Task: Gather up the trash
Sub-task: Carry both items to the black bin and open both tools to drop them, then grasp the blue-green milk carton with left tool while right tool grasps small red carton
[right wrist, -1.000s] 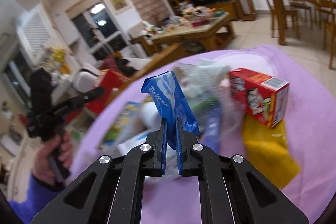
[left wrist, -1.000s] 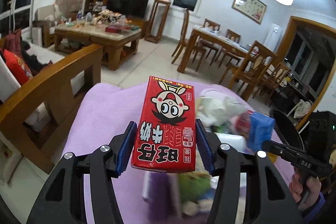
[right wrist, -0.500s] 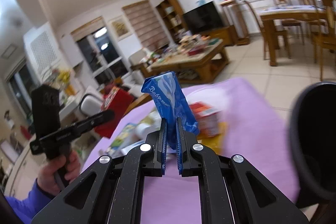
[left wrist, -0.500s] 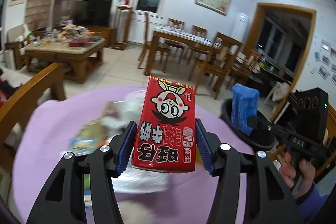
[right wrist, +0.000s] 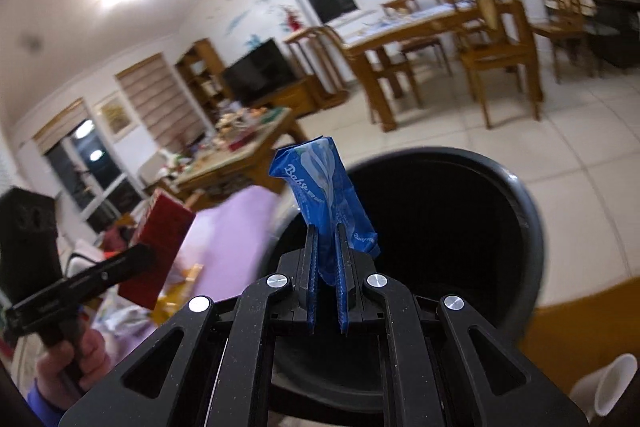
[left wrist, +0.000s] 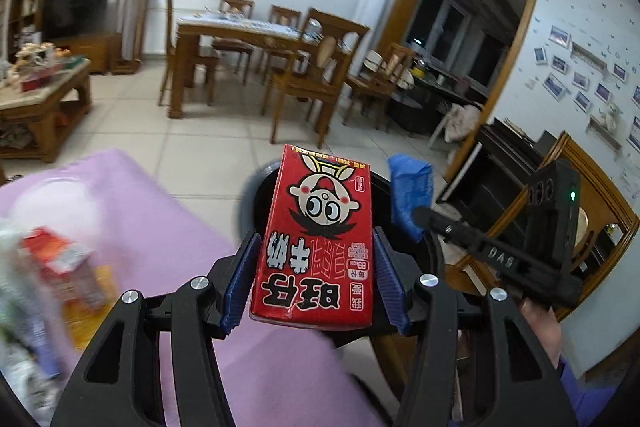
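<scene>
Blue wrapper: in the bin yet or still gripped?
Still gripped: blue wrapper sits pinched in the shut right gripper, held over the black bin.

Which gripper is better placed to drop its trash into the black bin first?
Right, probably. The right gripper holds its blue wrapper before the black bin mouth; the left gripper's red carton hides most of it.

A red drink carton [left wrist: 316, 239] with a cartoon face, printed side up and upside down to the camera, sits clamped between the left tongs' blue pads. A crumpled blue wrapper [right wrist: 326, 195] stands upright, pinched between the right tongs' pads, over the black bin [right wrist: 500, 187] just ahead.
</scene>
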`<state>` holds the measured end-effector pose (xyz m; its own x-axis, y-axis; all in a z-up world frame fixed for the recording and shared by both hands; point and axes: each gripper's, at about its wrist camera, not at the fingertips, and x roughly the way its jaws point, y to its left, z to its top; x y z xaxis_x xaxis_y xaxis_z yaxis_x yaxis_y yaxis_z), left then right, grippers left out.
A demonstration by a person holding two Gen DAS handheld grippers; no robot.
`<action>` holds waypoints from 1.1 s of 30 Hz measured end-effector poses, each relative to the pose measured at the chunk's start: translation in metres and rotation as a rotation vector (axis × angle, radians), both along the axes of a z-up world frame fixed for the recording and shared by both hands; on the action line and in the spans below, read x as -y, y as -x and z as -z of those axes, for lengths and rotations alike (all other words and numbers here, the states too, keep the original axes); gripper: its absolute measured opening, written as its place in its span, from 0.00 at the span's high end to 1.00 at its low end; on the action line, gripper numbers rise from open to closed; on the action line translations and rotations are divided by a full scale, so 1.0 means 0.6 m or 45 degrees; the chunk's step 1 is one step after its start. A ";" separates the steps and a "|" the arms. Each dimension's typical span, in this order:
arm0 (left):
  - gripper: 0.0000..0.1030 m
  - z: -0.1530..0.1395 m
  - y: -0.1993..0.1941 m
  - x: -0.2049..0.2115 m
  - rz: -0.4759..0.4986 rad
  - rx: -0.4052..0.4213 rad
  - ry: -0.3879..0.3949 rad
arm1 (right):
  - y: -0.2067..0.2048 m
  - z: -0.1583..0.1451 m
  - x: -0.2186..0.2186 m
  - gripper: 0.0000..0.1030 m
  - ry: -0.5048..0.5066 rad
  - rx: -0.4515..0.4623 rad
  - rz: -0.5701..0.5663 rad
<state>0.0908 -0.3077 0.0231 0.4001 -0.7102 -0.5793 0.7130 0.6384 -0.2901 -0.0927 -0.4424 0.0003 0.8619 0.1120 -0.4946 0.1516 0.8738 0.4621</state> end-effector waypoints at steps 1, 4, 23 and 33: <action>0.47 0.009 -0.006 0.021 0.015 -0.016 -0.006 | 0.000 0.000 0.000 0.92 0.000 0.000 0.000; 0.47 0.032 -0.013 0.064 0.036 -0.049 -0.032 | 0.002 0.037 0.031 0.92 0.007 -0.039 0.017; 0.46 0.064 -0.003 0.115 0.046 -0.119 -0.172 | -0.039 0.050 -0.020 0.91 -0.006 -0.097 -0.009; 0.29 0.043 0.013 0.087 0.022 -0.082 -0.144 | -0.031 0.026 -0.035 0.57 0.040 -0.096 0.024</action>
<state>0.0827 -0.3598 -0.0029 0.3478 -0.6456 -0.6799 0.7067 0.6571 -0.2625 -0.0742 -0.4215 -0.0154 0.8241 0.0796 -0.5609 0.2015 0.8841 0.4215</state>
